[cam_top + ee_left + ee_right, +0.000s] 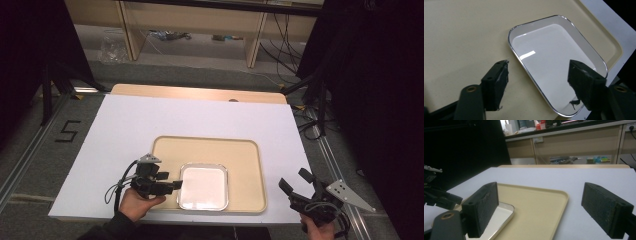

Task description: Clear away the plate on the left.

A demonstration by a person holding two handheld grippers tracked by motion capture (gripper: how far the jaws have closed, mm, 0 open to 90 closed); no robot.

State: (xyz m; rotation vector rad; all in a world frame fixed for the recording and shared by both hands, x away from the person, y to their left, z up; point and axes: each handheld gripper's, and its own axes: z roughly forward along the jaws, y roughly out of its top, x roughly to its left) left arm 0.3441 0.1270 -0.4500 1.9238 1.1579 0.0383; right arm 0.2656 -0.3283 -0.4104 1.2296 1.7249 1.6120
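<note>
metal dish (203, 186) parked lower-middle in beige tray (245, 150), corner straddled by spread, untouching left gripper (172, 185) | right gripper (294, 183) held wide, empty, lower right off the counter (130, 125)

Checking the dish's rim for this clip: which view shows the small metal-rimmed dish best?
The left gripper view: the dish lies close, its shiny rim traceable nearly all round, one jaw crossing it. The high view shows the whole dish on the beige tray, but small. The right gripper view catches one corner behind a jaw.
</note>
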